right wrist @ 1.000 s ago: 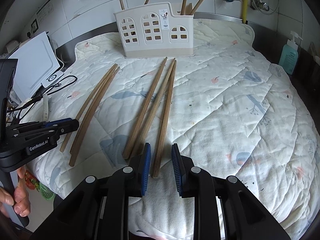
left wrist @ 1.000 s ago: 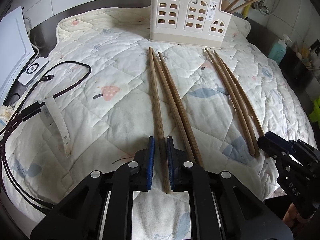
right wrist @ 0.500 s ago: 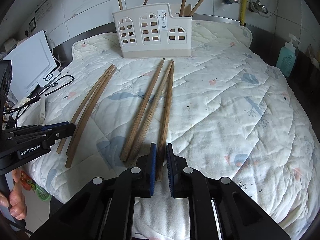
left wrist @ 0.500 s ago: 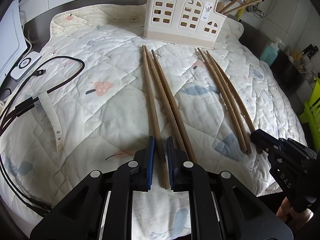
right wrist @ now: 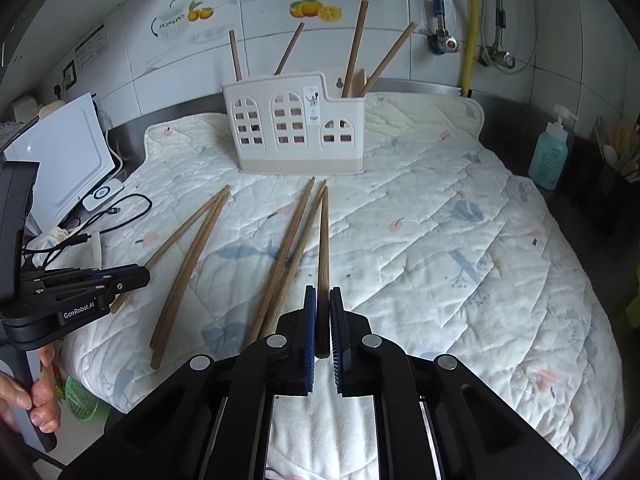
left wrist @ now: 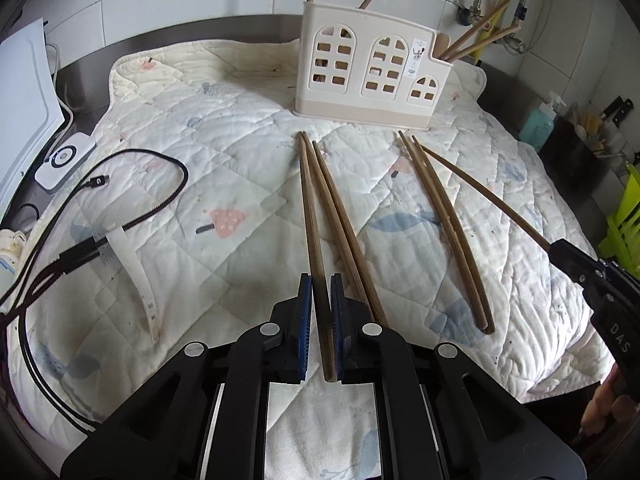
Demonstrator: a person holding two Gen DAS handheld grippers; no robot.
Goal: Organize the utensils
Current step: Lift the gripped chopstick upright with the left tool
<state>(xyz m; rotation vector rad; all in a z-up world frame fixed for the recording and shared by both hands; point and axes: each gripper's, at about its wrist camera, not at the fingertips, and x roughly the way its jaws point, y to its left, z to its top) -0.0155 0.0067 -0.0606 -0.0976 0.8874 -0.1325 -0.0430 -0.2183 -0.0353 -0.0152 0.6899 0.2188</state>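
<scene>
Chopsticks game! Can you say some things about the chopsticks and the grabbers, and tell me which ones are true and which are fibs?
1. The left gripper is shut on a chopstick. True.
2. The right gripper is open and holds nothing. False: it is shut on another chopstick.
3. The white holder is lying on its side. False: it stands upright on the quilted mat.
4. Some chopsticks already stick up out of the holder. True.
5. The soap bottle is red. False: it is teal.
</scene>
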